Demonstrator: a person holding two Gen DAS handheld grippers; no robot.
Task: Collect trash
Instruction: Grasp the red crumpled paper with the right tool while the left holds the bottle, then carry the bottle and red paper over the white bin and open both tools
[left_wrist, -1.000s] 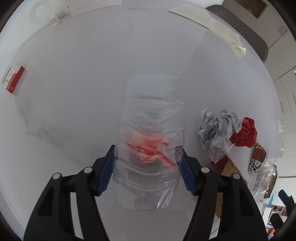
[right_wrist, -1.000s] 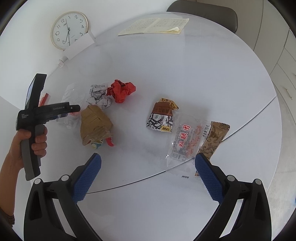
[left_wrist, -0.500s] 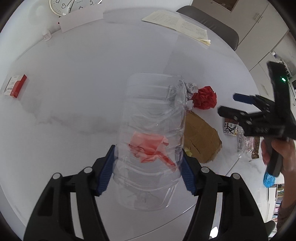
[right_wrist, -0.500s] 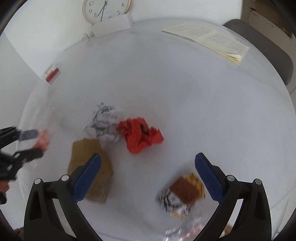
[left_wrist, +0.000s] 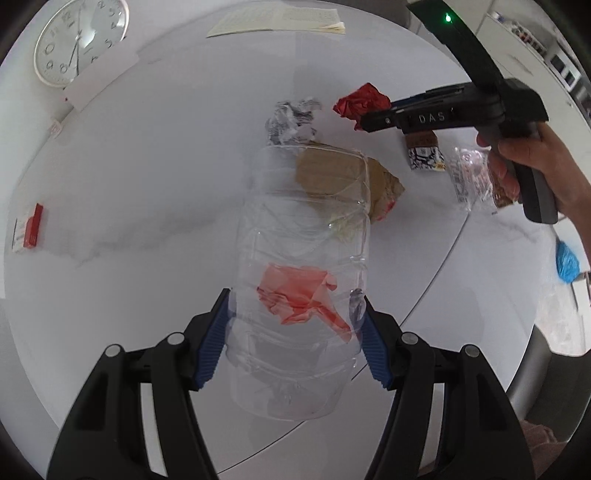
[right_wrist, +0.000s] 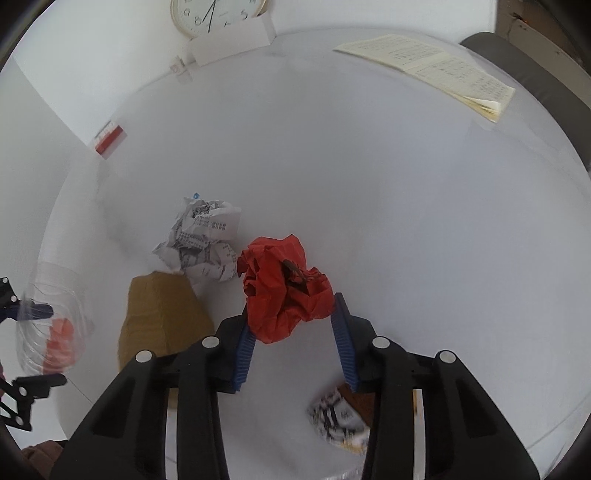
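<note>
The right gripper (right_wrist: 291, 314) is closing its jaws around a crumpled red paper ball (right_wrist: 284, 288); both blue pads already lie against its sides. The ball sits on the white round table (right_wrist: 388, 177), toward its near edge. Just beside the ball lies a crumpled printed paper (right_wrist: 201, 240), touching a brown cardboard piece (right_wrist: 162, 314) that lies nearer the table's edge. A snack wrapper (right_wrist: 340, 417), blurred, lies under the right finger, close to the near edge. At the far edge an open booklet (right_wrist: 432, 66) lies flat, and a red-and-white card (right_wrist: 110, 139) sits by the far left edge. A clock (right_wrist: 218, 14) stands by the wall.

The left gripper (left_wrist: 293, 339) is clenched on a clear plastic jar (left_wrist: 303, 266), held above the table, with a red scrap (left_wrist: 299, 291) inside it. A hand (left_wrist: 535, 158) grips the right gripper's handle beyond the jar.
</note>
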